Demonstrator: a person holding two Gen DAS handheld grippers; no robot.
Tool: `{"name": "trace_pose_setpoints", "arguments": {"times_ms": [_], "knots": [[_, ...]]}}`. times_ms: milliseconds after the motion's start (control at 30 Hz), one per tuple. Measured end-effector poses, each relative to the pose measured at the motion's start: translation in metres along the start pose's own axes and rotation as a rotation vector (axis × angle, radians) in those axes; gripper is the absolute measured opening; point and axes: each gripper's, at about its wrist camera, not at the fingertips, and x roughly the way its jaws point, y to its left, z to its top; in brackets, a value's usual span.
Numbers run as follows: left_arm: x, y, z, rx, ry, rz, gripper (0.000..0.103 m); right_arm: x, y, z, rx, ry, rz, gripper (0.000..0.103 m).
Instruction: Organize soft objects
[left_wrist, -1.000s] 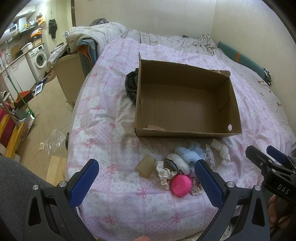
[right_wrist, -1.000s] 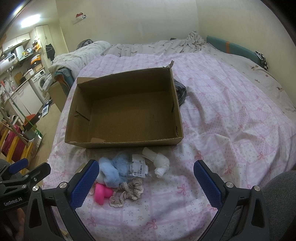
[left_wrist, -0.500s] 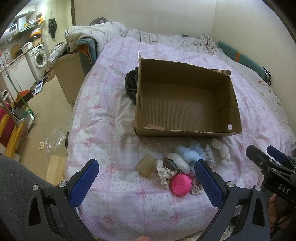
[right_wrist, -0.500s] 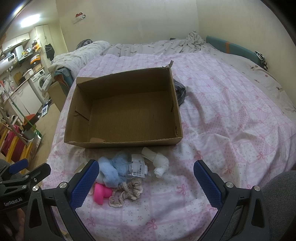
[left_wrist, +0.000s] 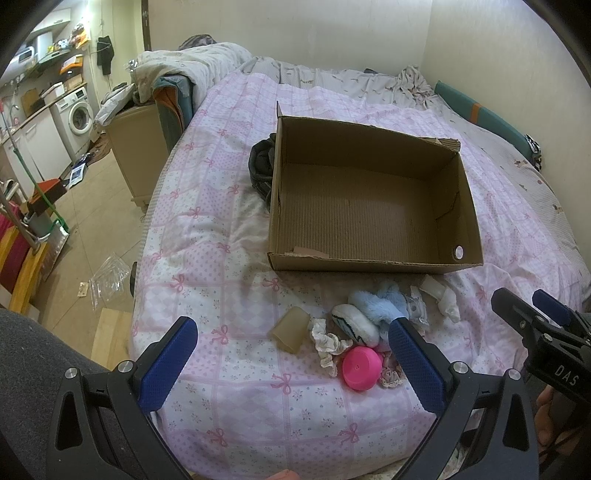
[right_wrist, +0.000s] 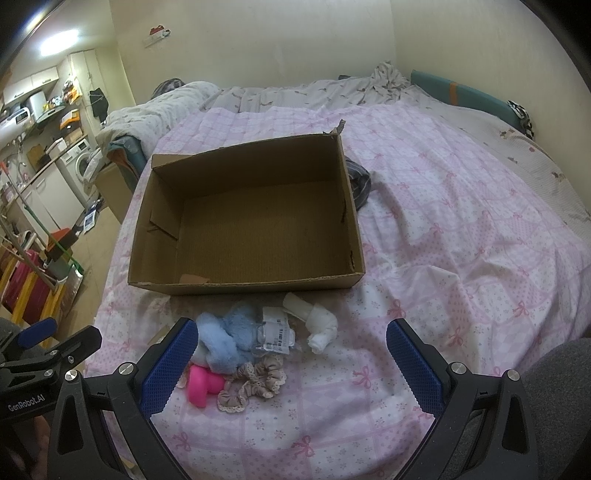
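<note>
Pink-and-white quilted bedspread with bow prints (left_wrist: 229, 258) covers the bed, and an open brown cardboard box (left_wrist: 369, 206) sits on it with nothing inside. Just in front of the box's near wall lies a loose cluster of soft items: a fluffy light-blue plush piece (right_wrist: 225, 339), a white rolled sock (right_wrist: 319, 325), a beige lace-edged scrunchie (right_wrist: 255, 380), a bright pink round silicone cup (left_wrist: 360, 367), a tan translucent soft block (left_wrist: 290, 328) and a tagged clear packet (right_wrist: 275, 332). Both tools hover over the bed's near edge: the left gripper (left_wrist: 291, 363) and the right gripper (right_wrist: 291, 363) each have their blue-padded fingers spread wide apart, holding nothing
</note>
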Motion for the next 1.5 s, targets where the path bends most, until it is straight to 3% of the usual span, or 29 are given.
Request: {"name": "trace_pose_setpoints", "arguments": {"times_ms": [200,433,600,667,733,800,867,1033,1233,1367,1500], "knots": [[0.001,0.000,0.002,-0.007,0.026,-0.017,0.103,0.000,0.000,0.001,0.001,0.003,0.002,0.103],[0.000,0.006,0.032,-0.032,0.079,0.019,0.103,0.000,-0.008,0.021,0.039,0.069,0.084,0.103],[0.024,0.021,0.047,-0.047,0.177,0.069,0.103,0.010,-0.014,0.045,0.027,0.132,0.108,0.103],[0.043,0.031,0.048,-0.067,0.257,0.083,0.102,0.019,-0.019,0.049,0.025,0.159,0.108,0.103],[0.062,0.039,0.046,-0.109,0.330,0.059,0.095,0.028,-0.025,0.049,0.028,0.186,0.092,0.103],[0.088,0.044,0.039,-0.150,0.432,0.026,0.071,0.038,-0.034,0.047,0.045,0.216,0.080,0.103],[0.109,0.045,0.032,-0.162,0.506,-0.004,0.054,0.048,-0.043,0.041,0.076,0.243,0.070,0.103],[0.152,0.028,0.019,-0.078,0.609,-0.023,0.052,0.059,-0.054,0.036,0.138,0.278,0.078,0.103],[0.164,0.004,0.012,0.014,0.616,-0.045,0.051,0.065,-0.058,0.031,0.150,0.289,0.065,0.103],[0.169,-0.004,0.007,0.019,0.634,-0.100,0.019,0.069,-0.058,0.031,0.153,0.292,0.060,0.103],[0.161,-0.004,0.003,-0.007,0.620,-0.144,0.008,0.072,-0.057,0.033,0.150,0.297,0.059,0.103]]}}
